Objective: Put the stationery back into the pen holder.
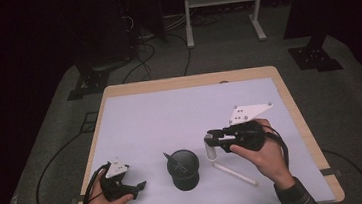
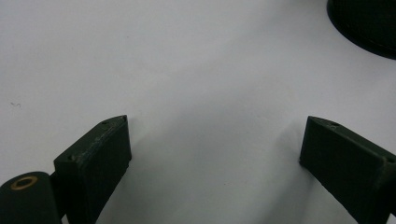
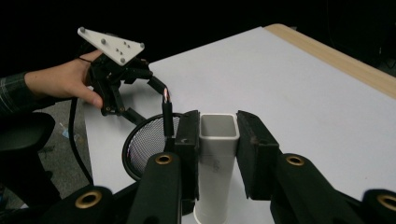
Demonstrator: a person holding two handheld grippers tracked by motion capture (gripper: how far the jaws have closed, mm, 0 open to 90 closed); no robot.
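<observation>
A black mesh cup (image 1: 183, 171) stands on the white mat near the table's front, and a black pen (image 1: 174, 162) leans inside it. My right gripper (image 1: 212, 137) is to the right of the cup, shut on a white hollow tube (image 1: 210, 151) held upright. In the right gripper view the tube (image 3: 217, 144) sits between the jaws of my right gripper (image 3: 217, 122), beside the cup (image 3: 145, 142) and the pen (image 3: 166, 114). My left gripper (image 1: 140, 186) rests left of the cup, open. Its own view shows my left gripper (image 2: 215, 135) with bare mat between the jaws.
A thin white stick (image 1: 235, 173) lies on the mat in front of the right hand. The wooden table edge (image 1: 301, 120) frames the mat. The cup's base (image 2: 369, 23) shows at the upper right of the left gripper view. Cables and stands are on the floor behind.
</observation>
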